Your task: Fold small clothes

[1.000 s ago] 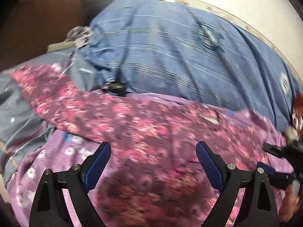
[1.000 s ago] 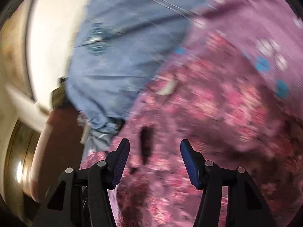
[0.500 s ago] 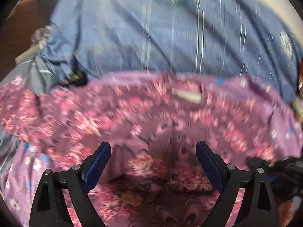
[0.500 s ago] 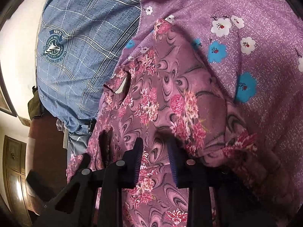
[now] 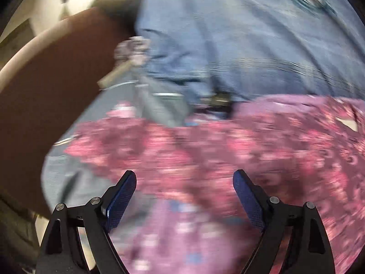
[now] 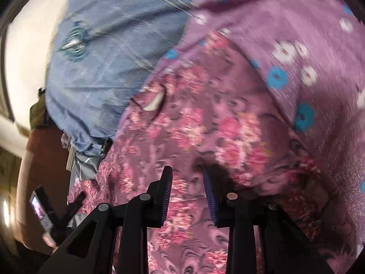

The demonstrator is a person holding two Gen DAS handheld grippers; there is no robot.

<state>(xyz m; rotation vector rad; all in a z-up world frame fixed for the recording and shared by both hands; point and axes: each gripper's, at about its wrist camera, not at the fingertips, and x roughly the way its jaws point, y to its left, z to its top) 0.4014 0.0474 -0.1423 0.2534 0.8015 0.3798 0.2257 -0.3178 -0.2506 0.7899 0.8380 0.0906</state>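
A maroon floral garment (image 5: 228,150) lies spread ahead of the left gripper (image 5: 184,196), whose blue-padded fingers (image 5: 247,201) stand wide apart with nothing between them; the cloth runs from beside the left finger across to well past the right one, and the whole view is smeared by motion blur. Beyond the fingertips a blue checked sheet (image 5: 239,36) covers the far ground, with grey fabric (image 5: 159,109) bunched between it and the garment, and a brown surface (image 5: 52,86) fills the space left of the fingers. In the right wrist view the right gripper (image 6: 188,191) has its fingers (image 6: 166,194) drawn close but with a gap between them; the maroon floral garment (image 6: 194,123) shows in that gap and humps up just ahead of the tips, though whether the pads grip a fold cannot be told. To the right of those fingers lies a lilac cloth with blue and white flowers (image 6: 308,52); beyond and to their left the blue checked sheet (image 6: 102,64) bears a round emblem (image 6: 74,42).
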